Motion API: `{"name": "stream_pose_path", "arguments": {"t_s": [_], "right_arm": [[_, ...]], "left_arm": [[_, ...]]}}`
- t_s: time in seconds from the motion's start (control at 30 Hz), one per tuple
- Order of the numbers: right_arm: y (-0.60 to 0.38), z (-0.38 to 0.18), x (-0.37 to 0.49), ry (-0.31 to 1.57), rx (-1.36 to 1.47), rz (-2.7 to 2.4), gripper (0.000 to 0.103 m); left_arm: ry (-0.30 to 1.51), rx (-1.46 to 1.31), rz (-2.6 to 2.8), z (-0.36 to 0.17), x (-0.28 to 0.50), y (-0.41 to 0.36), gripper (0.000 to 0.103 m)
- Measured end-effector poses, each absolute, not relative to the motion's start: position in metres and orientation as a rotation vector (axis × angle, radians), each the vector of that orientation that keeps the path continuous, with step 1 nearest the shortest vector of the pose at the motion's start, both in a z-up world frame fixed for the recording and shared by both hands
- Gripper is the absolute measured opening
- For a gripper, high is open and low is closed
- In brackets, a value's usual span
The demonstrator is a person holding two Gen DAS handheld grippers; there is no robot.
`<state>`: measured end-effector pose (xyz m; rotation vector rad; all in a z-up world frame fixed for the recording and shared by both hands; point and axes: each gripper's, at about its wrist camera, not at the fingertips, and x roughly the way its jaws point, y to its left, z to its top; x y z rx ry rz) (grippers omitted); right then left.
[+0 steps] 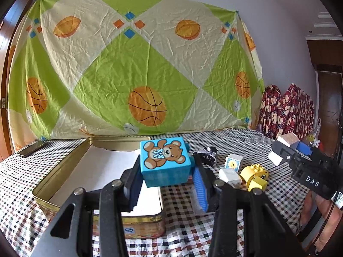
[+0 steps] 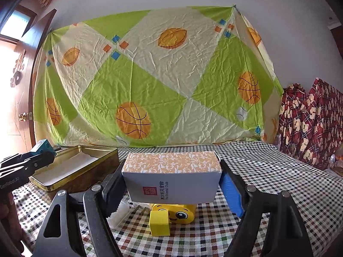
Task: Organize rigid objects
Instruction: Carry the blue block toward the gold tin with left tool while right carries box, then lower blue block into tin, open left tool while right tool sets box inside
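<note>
My left gripper (image 1: 167, 171) is shut on a blue cube with a teddy bear picture (image 1: 165, 160), held above the near right corner of an open gold tin (image 1: 64, 171). My right gripper (image 2: 171, 180) is shut on a white box with an orange patterned top (image 2: 171, 175), held above the table. Under that box a yellow duck block (image 2: 171, 216) lies on the checked cloth. From the left wrist view the right gripper (image 1: 285, 147) appears at the far right with the box (image 1: 287, 140). The tin (image 2: 70, 167) and blue cube (image 2: 44, 147) show at left in the right wrist view.
On the cloth right of the tin lie a yellow duck block (image 1: 255, 175), a white block (image 1: 229, 175), a small white cube with a sun face (image 1: 233, 161) and a dark sparkly object (image 1: 206, 153). A phone (image 1: 32, 147) lies at the far left. A sheet hangs behind.
</note>
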<state>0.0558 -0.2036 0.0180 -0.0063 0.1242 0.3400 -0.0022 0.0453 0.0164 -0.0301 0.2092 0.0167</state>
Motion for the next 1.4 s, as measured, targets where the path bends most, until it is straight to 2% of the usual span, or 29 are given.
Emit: {"name": "stream_pose_path", "arguments": {"t_s": [1.4], "right_arm": [[-0.124, 0.013, 0.038, 0.151, -0.081, 0.469, 0.081]], "left_arm": [[0.214, -0.157, 0.135, 0.013, -0.014, 0.113, 0.043]]}}
